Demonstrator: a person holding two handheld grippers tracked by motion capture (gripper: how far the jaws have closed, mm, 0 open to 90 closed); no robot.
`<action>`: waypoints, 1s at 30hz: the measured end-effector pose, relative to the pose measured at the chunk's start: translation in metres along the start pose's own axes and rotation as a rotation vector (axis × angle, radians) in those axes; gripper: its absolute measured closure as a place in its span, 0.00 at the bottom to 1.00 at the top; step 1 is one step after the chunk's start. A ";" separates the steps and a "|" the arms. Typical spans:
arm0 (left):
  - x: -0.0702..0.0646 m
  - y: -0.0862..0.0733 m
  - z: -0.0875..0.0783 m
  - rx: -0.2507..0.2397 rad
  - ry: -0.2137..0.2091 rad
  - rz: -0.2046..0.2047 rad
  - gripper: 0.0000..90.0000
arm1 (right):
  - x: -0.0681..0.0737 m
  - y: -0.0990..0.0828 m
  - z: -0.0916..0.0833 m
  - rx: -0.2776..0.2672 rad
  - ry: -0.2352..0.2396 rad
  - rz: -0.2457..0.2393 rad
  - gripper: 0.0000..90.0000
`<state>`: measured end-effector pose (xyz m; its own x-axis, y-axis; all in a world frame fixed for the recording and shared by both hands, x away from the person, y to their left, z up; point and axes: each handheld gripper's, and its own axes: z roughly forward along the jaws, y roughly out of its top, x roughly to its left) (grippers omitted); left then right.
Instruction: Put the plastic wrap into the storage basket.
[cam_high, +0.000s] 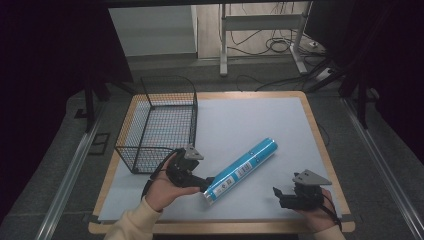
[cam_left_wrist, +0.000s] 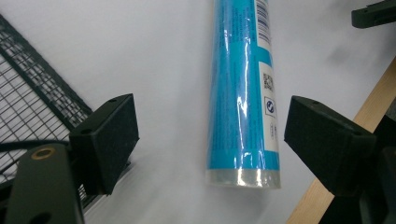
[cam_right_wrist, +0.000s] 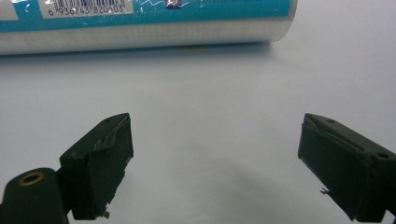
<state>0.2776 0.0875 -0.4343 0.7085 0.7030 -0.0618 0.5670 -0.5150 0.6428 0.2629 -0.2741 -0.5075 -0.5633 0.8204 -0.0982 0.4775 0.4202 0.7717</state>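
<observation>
Right then, lay diagonally on the white mat (cam_high: 240, 120), that blue cylindrical tube (cam_high: 242, 171), barcode label up, near end toward the person's edge, far end toward the middle of the table. Sat well clear of the black wire basket (cam_high: 159, 131), which stood on the mat's far left part. Showed pale wood along the table edge (cam_high: 320, 145) around the mat.

Hovered right at the tube's near end, the left gripper (cam_high: 202, 183), held in the left hand (cam_high: 165, 189). Stood wide apart, those jaws, in the left gripper view, the tube (cam_left_wrist: 243, 88) running up between them with white mat visible on either side, not touching either pad. Caught the basket mesh (cam_left_wrist: 28, 93) at the left of that view too.

Rested low near the front right corner, the right gripper (cam_high: 278, 194), in the right hand (cam_high: 317, 215), grey plate on top, apart from the tube. Gaped open as well in the right gripper view, nothing between the jaws but bare mat (cam_right_wrist: 210, 140), the tube (cam_right_wrist: 140, 23) lying crosswise beyond the tips.
</observation>
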 end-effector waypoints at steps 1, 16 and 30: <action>-0.001 0.001 0.001 0.002 -0.001 0.000 0.19 | 0.000 0.000 0.000 0.001 -0.001 0.000 0.12; -0.012 0.025 0.022 0.047 -0.020 0.035 0.18 | -0.001 0.000 -0.001 -0.008 -0.001 0.007 0.12; -0.023 0.044 0.045 0.096 -0.034 0.079 0.18 | -0.001 0.000 -0.001 -0.007 -0.001 0.008 0.12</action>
<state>0.3053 0.0268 -0.4386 0.7658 0.6418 -0.0408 0.5450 -0.6140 0.5709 0.2629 -0.2754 -0.5068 -0.5591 0.8239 -0.0927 0.4769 0.4110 0.7769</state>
